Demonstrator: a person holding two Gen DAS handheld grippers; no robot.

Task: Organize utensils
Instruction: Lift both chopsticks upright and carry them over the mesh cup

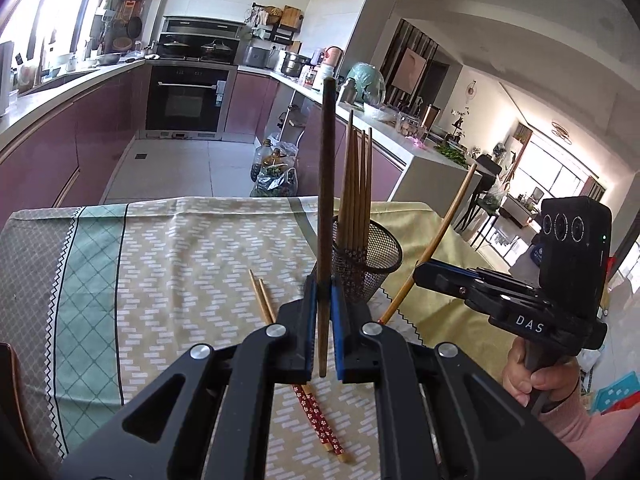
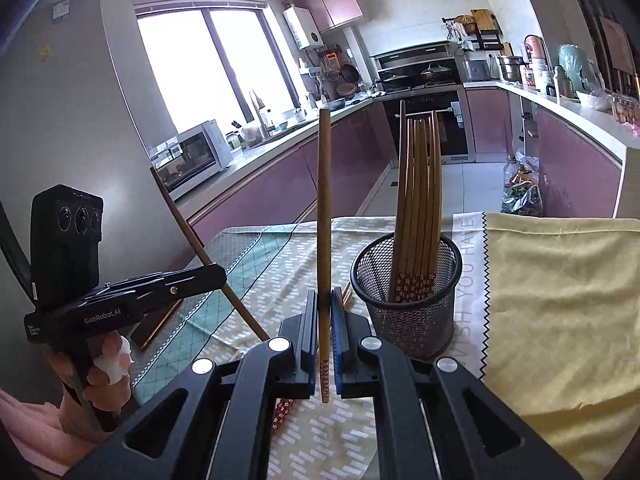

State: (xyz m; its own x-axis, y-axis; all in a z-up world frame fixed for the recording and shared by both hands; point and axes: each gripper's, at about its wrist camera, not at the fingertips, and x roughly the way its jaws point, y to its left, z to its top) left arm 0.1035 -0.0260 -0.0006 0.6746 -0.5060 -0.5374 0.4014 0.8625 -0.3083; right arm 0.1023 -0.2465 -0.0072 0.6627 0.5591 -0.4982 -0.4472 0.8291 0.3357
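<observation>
A kitchen scene, seen from two cameras above a cloth-covered desk (image 1: 160, 264). The left hand-held gripper (image 1: 324, 292) is clenched on a dark brown chopstick (image 1: 326, 184), which stands nearly upright between its blue pads. The right hand-held gripper (image 2: 325, 312) grasps a lighter chopstick with a red flowered end (image 2: 324, 220), also nearly upright. A black mesh cup (image 2: 408, 296) stands on the desk just right of both held sticks — it holds a bundle of wooden chopsticks (image 2: 418, 184) leaning together. Two more chopsticks (image 1: 316, 412) lie flat on the cloth below the left gripper. The cloth's far edge falls away to open tiled floor (image 1: 180, 168); a yellow cloth (image 2: 560, 300) covers the desk's right side.
</observation>
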